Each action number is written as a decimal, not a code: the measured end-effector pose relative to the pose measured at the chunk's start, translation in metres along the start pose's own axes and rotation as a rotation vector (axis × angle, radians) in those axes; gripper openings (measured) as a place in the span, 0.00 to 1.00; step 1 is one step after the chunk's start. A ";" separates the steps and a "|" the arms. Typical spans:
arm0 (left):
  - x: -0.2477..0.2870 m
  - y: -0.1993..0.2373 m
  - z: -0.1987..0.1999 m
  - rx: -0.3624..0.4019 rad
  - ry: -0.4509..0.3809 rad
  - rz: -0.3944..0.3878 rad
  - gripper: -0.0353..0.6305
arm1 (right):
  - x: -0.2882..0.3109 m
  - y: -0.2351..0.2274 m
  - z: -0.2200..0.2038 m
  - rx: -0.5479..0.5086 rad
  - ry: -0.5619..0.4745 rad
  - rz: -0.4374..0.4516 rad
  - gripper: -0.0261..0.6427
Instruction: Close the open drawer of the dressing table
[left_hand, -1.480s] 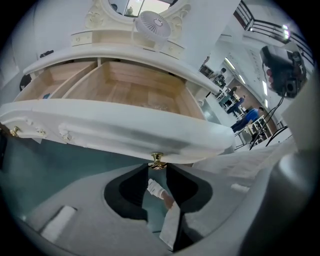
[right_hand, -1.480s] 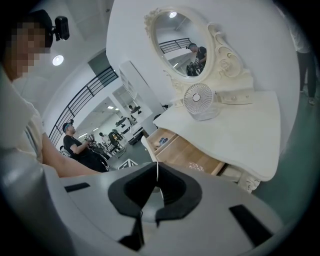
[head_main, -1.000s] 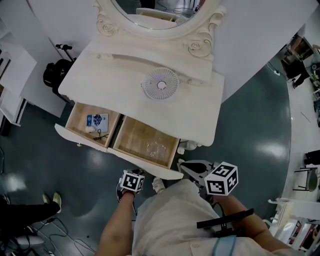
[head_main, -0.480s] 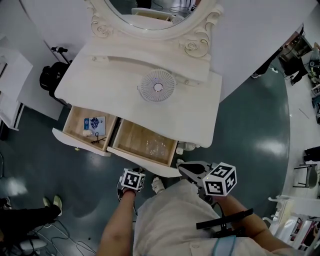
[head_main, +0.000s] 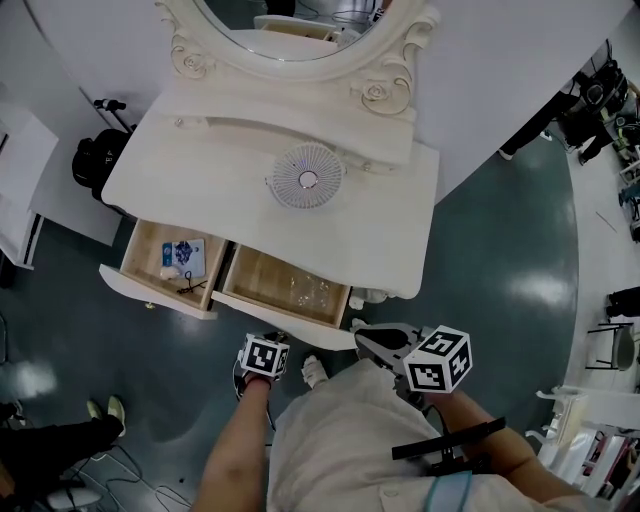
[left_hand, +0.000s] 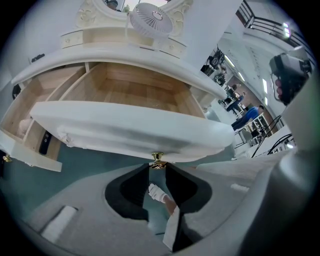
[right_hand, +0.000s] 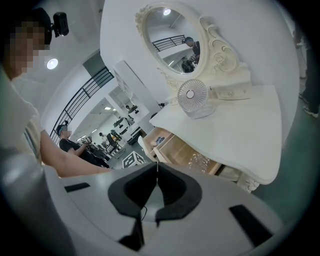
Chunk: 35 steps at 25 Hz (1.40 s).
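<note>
Holding our left gripper (left_hand: 157, 169) with jaws apart, we have the brass knob (left_hand: 158, 159) of the open drawer (left_hand: 130, 127) between its tips, unpinched. The drawer stands pulled out from the dressing table (head_main: 330, 215). Our right gripper (right_hand: 157, 167) is clenched, empty.

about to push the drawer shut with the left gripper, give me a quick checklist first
1. Left gripper lined up on the big drawer: ok, its jaws stand apart with the brass knob right at their tips.
2. Contact with the knob: cannot tell.
3. Nothing poking above the big drawer's rim: ok, the clear plastic lies low inside.
4. Right gripper out of the way: ok, shut, empty, held back from the table.
5. Small drawer closed: not ok, it is pulled out too, with a blue packet in it.
</note>
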<state>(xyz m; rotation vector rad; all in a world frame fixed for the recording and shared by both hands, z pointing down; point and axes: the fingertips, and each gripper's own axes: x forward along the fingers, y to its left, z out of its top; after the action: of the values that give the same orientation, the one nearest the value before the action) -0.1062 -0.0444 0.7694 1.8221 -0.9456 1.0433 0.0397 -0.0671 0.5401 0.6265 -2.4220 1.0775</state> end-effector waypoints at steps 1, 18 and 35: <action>0.001 0.000 0.002 0.004 0.002 0.003 0.22 | 0.000 -0.001 0.000 0.001 0.000 -0.001 0.06; 0.013 0.006 0.041 0.031 -0.005 0.027 0.21 | -0.009 -0.023 0.006 0.026 0.008 -0.016 0.06; 0.026 0.011 0.082 0.043 -0.013 0.029 0.21 | -0.014 -0.041 0.011 0.049 0.015 -0.034 0.06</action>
<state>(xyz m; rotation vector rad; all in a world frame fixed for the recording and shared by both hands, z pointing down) -0.0823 -0.1280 0.7696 1.8573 -0.9663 1.0784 0.0718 -0.0965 0.5493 0.6712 -2.3702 1.1266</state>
